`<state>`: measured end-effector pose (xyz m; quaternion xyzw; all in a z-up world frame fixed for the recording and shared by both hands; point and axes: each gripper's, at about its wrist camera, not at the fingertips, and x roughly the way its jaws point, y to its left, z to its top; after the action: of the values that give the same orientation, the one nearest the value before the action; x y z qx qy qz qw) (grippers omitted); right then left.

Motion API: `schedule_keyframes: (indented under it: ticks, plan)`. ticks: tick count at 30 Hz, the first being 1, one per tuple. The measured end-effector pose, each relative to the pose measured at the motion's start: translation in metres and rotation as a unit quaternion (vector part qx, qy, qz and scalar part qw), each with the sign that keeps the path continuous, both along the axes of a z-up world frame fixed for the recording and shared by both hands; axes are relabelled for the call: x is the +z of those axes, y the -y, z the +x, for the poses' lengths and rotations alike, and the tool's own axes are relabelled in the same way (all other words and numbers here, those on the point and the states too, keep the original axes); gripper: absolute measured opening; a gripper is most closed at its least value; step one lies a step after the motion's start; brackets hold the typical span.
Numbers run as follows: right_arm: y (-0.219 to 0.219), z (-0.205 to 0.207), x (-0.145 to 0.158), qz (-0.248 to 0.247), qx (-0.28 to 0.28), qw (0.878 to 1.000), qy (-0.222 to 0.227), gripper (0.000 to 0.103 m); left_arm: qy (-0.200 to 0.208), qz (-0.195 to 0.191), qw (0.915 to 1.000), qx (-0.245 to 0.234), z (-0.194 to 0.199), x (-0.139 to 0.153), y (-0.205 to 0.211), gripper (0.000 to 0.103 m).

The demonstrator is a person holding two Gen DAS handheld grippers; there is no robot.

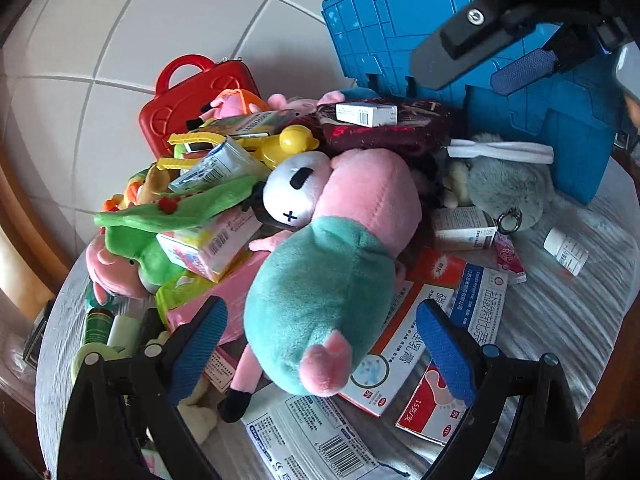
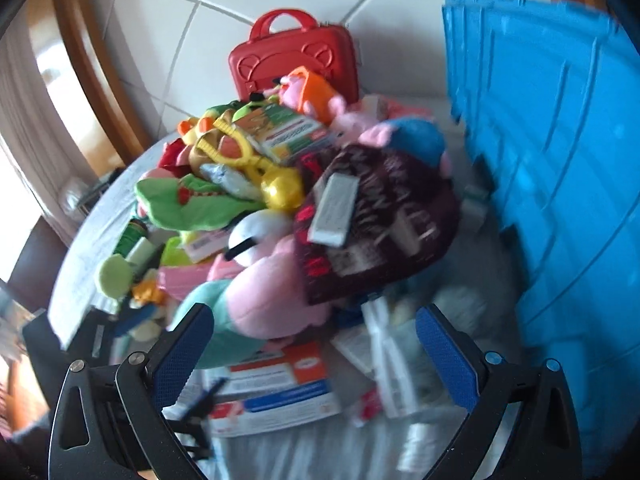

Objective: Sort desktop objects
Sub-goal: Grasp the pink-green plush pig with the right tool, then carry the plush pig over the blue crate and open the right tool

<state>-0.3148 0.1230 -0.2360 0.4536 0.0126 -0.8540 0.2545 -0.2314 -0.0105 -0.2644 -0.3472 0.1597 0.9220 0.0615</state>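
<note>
Your left gripper [image 1: 324,344] is spread wide and holds nothing, its blue-padded fingers [image 1: 196,344] straddling the teal body of a large pink plush pig in a teal dress [image 1: 320,280]. The pig lies across the heap with its pink head up toward the middle of the pile and its round white eye [image 1: 294,186] facing you.

Your right gripper [image 2: 316,356] is likewise spread wide and empty, hovering above flat white, red and blue medicine boxes [image 2: 276,392] on the round grey table [image 2: 80,248]. From the left wrist camera you see it high at the upper right [image 1: 472,60], in front of the blue plastic crate [image 1: 400,20], which stands at the far right side of the table.

The pile fills the middle of the table. At its back a red plastic toy case with a handle [image 1: 172,96] stands upright. A dark maroon knitted hat [image 1: 384,128] sits beside the pig's head with a small white carton [image 1: 366,114] lying on top of it. A yellow plastic toy [image 1: 280,144] and a green plush [image 1: 160,216] lie to the left of the pig, and a grey furry plush with a metal ring [image 1: 504,188] lies to its right. A small white pill bottle [image 1: 566,248] lies apart, on its side, on bare table at the right.

The right wrist view is blurred, so you cannot read finer details there.
</note>
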Motion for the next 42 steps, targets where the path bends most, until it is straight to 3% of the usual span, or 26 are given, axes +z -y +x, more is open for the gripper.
schedule_keyframes:
  ticks: [8,13,16,18,21,26,34,42]
  plan:
    - [0.026,-0.024,-0.053,-0.046,-0.073,0.991,0.105,0.102,0.038,0.008,0.9991,-0.019,-0.013,-0.021,0.018,0.09]
    - [0.027,-0.044,-0.075,-0.061,-0.113,0.982,0.136,0.098,0.049,0.025,0.998,-0.03,-0.023,-0.024,0.023,0.087]
    - [0.027,-0.059,-0.082,-0.082,-0.124,0.976,0.158,0.088,0.051,0.01,0.9978,-0.04,-0.025,-0.027,0.019,0.083]
    - [0.033,-0.065,-0.082,-0.081,-0.115,0.976,0.166,0.071,0.057,0.024,0.9973,-0.039,-0.027,-0.026,0.024,0.078]
    - [0.043,-0.064,-0.076,-0.057,-0.092,0.983,0.148,0.064,0.069,0.059,0.9952,-0.039,-0.027,-0.021,0.035,0.069]
    - [0.052,-0.043,-0.057,-0.035,-0.04,0.992,0.112,0.058,0.063,0.052,0.9954,-0.05,-0.015,-0.012,0.039,0.063]
    - [0.049,-0.013,-0.009,-0.062,-0.019,0.997,0.043,0.057,0.015,0.031,0.9964,-0.078,0.009,0.036,0.042,0.062]
    - [0.035,0.017,0.063,-0.084,-0.023,0.995,-0.048,0.057,-0.053,0.013,0.9924,-0.11,0.008,0.101,0.034,0.062]
